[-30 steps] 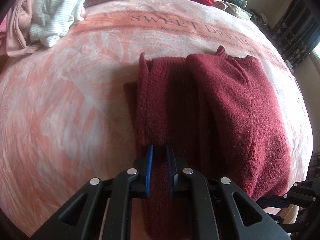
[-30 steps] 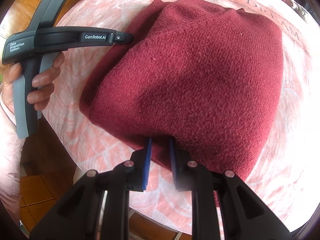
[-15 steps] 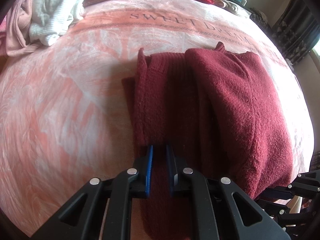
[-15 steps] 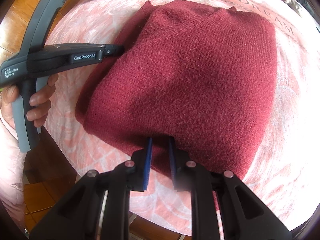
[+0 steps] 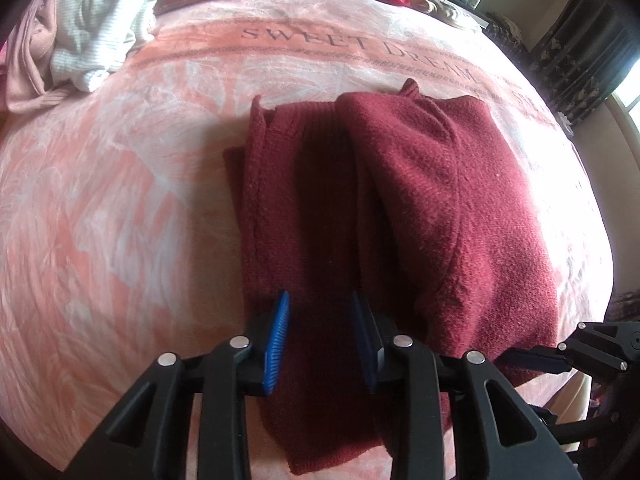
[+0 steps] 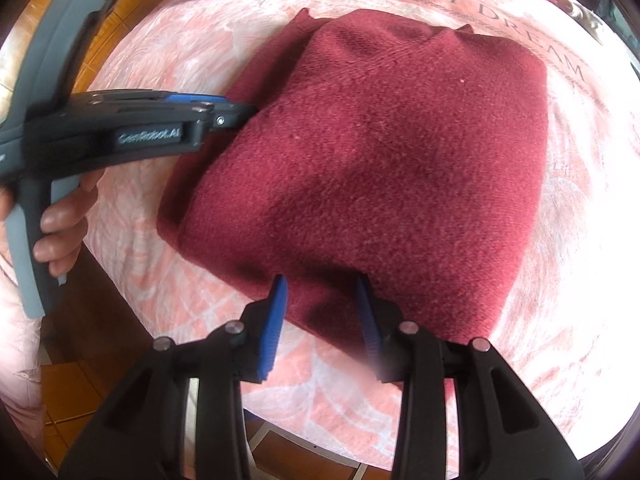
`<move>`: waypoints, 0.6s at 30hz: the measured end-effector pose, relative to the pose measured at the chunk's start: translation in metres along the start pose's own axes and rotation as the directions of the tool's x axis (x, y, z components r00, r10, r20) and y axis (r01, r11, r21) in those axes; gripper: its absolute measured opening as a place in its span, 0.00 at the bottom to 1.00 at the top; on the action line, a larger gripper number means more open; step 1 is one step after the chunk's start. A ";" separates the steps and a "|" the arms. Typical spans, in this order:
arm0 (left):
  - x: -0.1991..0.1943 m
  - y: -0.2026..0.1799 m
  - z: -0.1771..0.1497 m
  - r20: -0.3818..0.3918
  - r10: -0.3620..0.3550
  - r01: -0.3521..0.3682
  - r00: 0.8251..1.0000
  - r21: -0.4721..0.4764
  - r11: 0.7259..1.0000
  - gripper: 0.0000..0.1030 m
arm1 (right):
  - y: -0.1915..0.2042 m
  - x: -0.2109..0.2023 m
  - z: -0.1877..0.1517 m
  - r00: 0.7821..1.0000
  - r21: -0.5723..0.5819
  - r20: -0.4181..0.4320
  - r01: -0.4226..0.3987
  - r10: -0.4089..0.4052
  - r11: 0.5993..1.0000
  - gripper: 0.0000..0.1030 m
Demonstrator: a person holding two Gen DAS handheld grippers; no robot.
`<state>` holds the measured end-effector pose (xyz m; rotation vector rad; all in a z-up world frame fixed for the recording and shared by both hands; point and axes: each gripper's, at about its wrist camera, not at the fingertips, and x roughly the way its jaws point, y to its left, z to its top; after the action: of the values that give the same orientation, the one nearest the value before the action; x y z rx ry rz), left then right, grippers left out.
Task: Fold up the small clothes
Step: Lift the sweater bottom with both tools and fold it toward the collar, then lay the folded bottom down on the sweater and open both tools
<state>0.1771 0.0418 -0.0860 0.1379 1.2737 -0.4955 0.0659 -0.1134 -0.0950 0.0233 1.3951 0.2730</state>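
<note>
A dark red knitted sweater (image 5: 420, 208) lies folded on the pink blanket (image 5: 100, 200), its right part doubled over the left. It also shows in the right wrist view (image 6: 380, 160). My left gripper (image 5: 320, 300) is open, its blue pads on either side of the sweater's near left edge. My right gripper (image 6: 322, 280) is open at the sweater's near edge, the fabric lying between its fingers. The left gripper also shows in the right wrist view (image 6: 244, 110), at the sweater's left side.
A pile of white, pink and red clothes (image 5: 80, 32) lies at the far edge of the bed. The blanket reads "SWEET DREAM" (image 5: 360, 48). The wooden floor (image 6: 64, 392) shows below the bed's near edge. A dark curtain (image 5: 580, 52) hangs at far right.
Both grippers were shut on the sweater's near edge and have now opened, letting it go. The sweater lies flatter on the blanket.
</note>
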 end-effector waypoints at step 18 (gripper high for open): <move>0.003 -0.019 -0.021 -0.060 -0.048 0.047 0.997 -0.016 0.999 0.59 | -0.018 -0.004 0.000 1.000 0.052 0.008 0.002 -0.002 0.999 0.44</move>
<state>0.1505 0.0316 -0.0920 0.1116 1.3418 -0.5261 0.0686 -0.1316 -0.0939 0.0662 1.3936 0.2342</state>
